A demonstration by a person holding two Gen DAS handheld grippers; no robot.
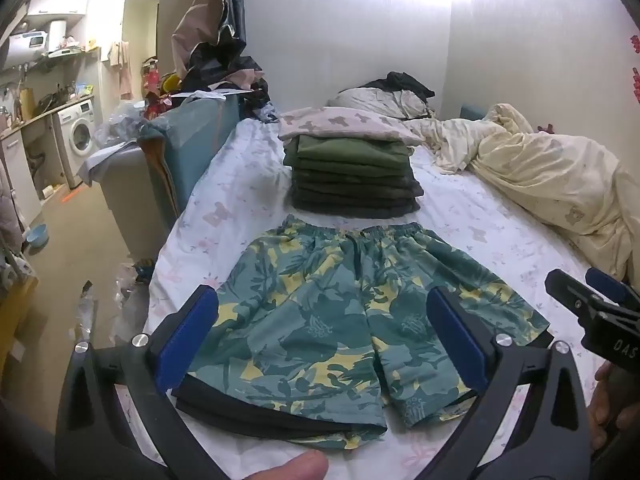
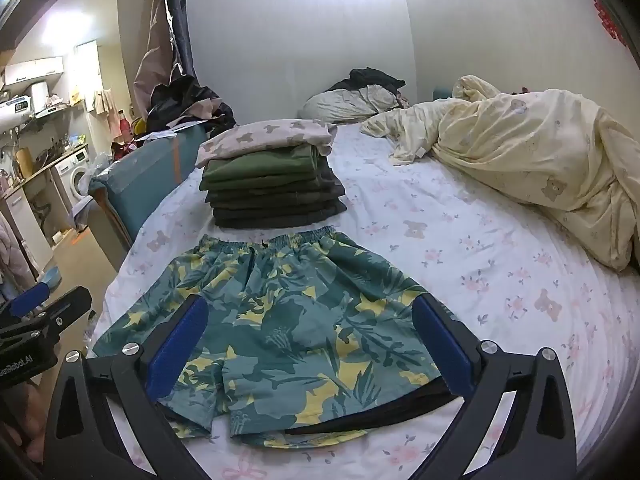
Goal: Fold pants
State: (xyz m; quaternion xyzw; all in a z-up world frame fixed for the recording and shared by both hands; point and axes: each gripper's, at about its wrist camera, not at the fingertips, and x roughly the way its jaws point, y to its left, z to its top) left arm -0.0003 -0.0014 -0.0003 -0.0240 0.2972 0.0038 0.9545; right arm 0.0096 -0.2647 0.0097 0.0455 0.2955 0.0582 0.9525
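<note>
Shorts with a teal and yellow leaf print are spread flat on the bed, just near of a stack of folded clothes. Left claw and right claw are held wide open above the hems, gripping nothing.

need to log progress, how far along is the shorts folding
Done: a stack of folded clothes sits on the bed behind the shorts. In hand: nothing; the left gripper and right gripper hover open over the shorts. Left: the shorts lie flat, not yet folded.
</note>
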